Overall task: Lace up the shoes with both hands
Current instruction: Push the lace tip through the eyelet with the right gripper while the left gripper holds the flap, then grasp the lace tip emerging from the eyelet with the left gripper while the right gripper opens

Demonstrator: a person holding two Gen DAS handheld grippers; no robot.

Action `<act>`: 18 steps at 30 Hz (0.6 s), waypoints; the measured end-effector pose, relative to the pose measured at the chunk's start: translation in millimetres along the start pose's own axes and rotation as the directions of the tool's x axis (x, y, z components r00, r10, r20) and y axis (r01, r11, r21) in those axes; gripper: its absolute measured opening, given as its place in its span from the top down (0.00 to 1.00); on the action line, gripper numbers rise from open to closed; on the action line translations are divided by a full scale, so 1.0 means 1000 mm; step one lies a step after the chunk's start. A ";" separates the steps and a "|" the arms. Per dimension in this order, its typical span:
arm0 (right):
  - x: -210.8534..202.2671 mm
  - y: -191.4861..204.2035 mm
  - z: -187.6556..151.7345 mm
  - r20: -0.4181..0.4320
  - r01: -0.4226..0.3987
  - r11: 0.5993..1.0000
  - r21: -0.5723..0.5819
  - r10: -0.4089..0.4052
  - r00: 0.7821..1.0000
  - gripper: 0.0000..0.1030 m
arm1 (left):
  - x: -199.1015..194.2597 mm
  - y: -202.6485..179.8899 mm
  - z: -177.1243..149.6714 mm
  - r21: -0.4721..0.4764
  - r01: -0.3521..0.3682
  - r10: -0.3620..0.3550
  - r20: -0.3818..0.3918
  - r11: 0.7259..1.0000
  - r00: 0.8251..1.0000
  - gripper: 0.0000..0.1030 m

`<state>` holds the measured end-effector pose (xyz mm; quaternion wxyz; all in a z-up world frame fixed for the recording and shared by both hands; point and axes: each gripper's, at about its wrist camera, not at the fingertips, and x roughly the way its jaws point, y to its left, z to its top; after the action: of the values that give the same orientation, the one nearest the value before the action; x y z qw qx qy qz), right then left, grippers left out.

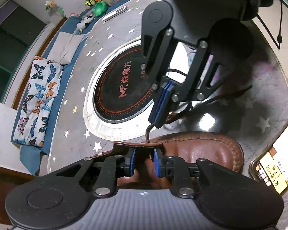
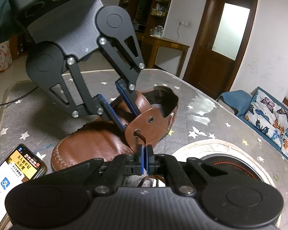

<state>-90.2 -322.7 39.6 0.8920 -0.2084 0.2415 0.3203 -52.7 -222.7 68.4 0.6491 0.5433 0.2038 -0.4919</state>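
Star-patterned table carries the shoe (image 2: 98, 143) near its middle. Right gripper (image 2: 145, 153) pinches the lace (image 2: 142, 137) leaving the lower eyelet (image 2: 137, 131); left gripper (image 2: 118, 105), jaws apart, straddles the flap (upper eyelet (image 2: 151, 119) empty). Next, probably: pull taut.

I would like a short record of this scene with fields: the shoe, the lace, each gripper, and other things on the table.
shoe: brown leather shoe lying on the table, opening away from the right wrist camera
lace: brown lace coming out of the lower eyelet of the side flap
right gripper: shut on the lace just below that eyelet
left gripper: open, its fingers astride the shoe's flap edge
table: grey star-patterned cover
other things: lit phone beside the shoe toe; round built-in cooktop
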 end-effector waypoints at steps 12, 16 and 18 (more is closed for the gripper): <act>-0.001 -0.001 0.000 0.008 -0.002 1.000 0.004 0.002 1.000 0.98 | 0.004 -0.012 0.006 0.022 -0.074 0.075 -0.027 0.997 0.997 0.90; -0.001 0.000 0.001 0.012 -0.003 1.000 0.005 0.003 1.000 0.98 | 0.006 -0.027 0.010 0.005 -0.148 0.149 -0.051 0.989 0.988 0.95; -0.001 0.000 0.000 0.012 -0.003 1.000 0.009 0.003 1.000 0.98 | 0.007 -0.035 0.013 -0.007 -0.200 0.199 -0.064 0.980 0.978 0.95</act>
<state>-90.5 -322.8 40.3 0.8938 -0.2023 0.2378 0.3219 -83.3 -234.6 48.8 0.6922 0.5718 0.1718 -0.4056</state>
